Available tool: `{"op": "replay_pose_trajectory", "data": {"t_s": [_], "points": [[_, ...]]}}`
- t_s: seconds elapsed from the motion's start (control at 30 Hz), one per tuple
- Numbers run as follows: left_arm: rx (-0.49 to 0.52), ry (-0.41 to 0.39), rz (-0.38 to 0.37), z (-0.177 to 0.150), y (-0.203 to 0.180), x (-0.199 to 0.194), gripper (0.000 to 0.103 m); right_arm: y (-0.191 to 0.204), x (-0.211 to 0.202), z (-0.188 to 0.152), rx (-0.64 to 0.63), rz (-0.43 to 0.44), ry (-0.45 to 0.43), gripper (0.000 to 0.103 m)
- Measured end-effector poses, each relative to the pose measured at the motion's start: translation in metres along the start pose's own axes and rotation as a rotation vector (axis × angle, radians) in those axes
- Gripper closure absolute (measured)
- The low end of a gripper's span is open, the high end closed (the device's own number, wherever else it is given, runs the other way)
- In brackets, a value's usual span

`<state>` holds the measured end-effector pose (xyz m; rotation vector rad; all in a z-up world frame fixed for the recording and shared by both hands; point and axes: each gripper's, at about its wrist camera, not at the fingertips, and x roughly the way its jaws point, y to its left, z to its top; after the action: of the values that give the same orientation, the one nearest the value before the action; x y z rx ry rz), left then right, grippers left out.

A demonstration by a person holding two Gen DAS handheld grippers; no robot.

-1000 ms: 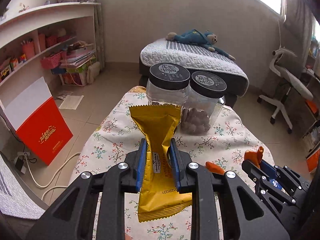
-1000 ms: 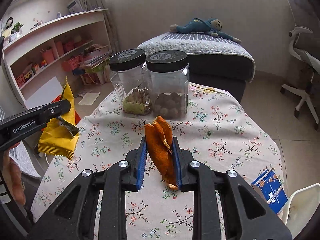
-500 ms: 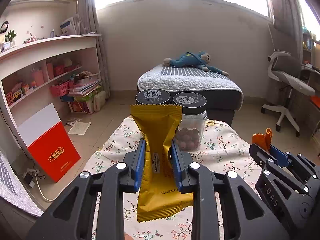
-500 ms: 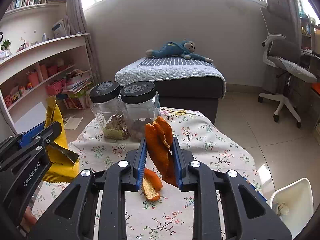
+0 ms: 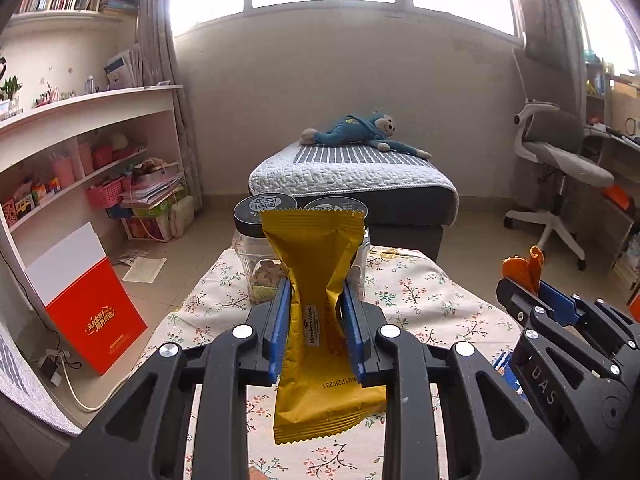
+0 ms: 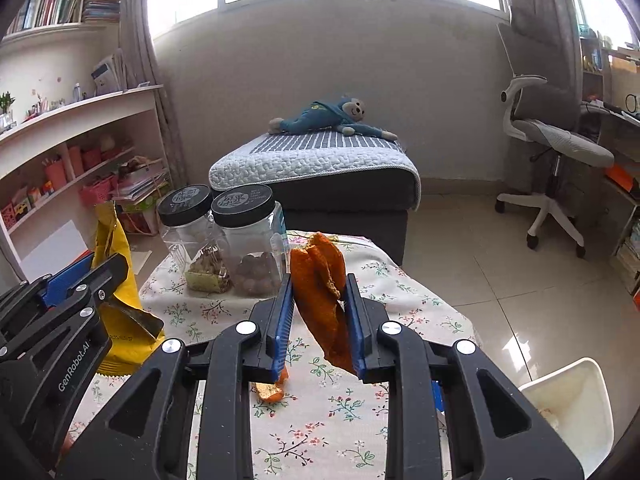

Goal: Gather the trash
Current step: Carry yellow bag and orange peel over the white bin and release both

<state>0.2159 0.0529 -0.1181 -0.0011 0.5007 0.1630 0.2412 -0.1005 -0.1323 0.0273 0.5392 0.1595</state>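
A small tabletop (image 6: 404, 292) draped in a cream floral cloth sits low in both wrist views, with two clear plastic jars with black screw lids (image 6: 248, 240) standing side by side at its far edge, well apart from the trash being gathered. At the lower right of the right wrist view, the rim of a white plastic bin (image 6: 580, 392) shows beside the tabletop, apparently the destination for the trash. The left claw (image 5: 316, 316) is clamped on a crinkled yellow foil snack wrapper (image 5: 316, 280), pinched at its waist so both ends flare free above the cloth. The right claw (image 6: 320, 312) grips a curled strip of orange peel (image 6: 320, 280) between its blue pads, held upright and clear of the surface, likely so nothing drags on the way to the bin. A smaller scrap of orange peel (image 6: 270, 390) lies on the cloth just beneath the right claw, not yet collected. Both held pieces appear ready for the carry across.
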Motion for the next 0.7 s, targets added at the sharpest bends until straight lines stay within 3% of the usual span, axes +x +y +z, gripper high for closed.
{"op": "replay_pose_trajectory", "data": {"t_s": [0.7], "points": [[0.079, -0.026, -0.156, 0.003, -0.082, -0.026, 0.076, -0.088, -0.038, -0.005, 0.083, -0.132, -0.023, 0.079]]}}
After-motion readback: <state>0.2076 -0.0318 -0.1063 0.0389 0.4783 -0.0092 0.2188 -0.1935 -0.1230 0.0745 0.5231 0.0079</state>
